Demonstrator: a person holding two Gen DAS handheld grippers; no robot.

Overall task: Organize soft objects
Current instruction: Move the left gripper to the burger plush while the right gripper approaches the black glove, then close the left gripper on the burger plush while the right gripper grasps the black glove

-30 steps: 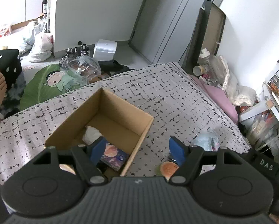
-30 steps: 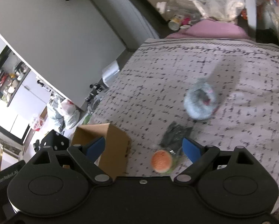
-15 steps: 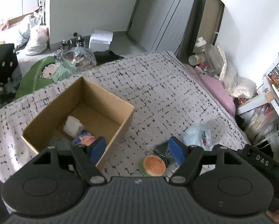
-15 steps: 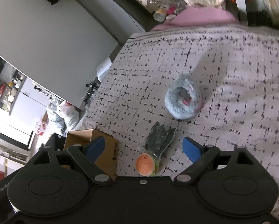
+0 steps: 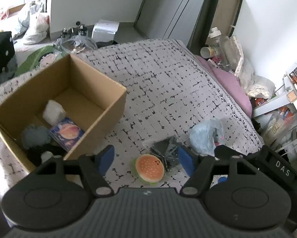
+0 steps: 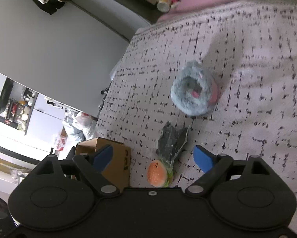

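An orange burger toy [image 5: 150, 168] lies on the patterned bedspread [image 5: 168, 79]. My left gripper [image 5: 146, 157] hangs just above it, and its jaws are closing with the burger in line between them, untouched. Just beyond the burger lie a black item in a clear bag [image 5: 164, 148] and a fluffy blue toy [image 5: 206, 136]. The open cardboard box [image 5: 106, 117] to the left holds a white soft lump [image 5: 53, 112], a printed packet [image 5: 68, 131] and a grey fluffy thing [image 5: 34, 136]. My right gripper [image 6: 154, 158] stands open and empty over the burger toy [image 6: 156, 174] and the bagged black item [image 6: 171, 140], short of the blue toy [image 6: 194, 94].
A pink pillow [image 5: 231, 83], bottles and bags crowd the bed's far right edge. The floor beyond the box is cluttered with plastic bags [image 5: 36, 26] and a white case [image 5: 105, 29]. A black device marked DAS [image 5: 281, 170] sits close on the right. The box corner [image 6: 120, 164] shows left of the burger.
Both grippers have sunk towards the bed. The left view has shifted from over the box to the burger toy, which now sits between its fingers. The right view has rolled and come nearer the bagged item.
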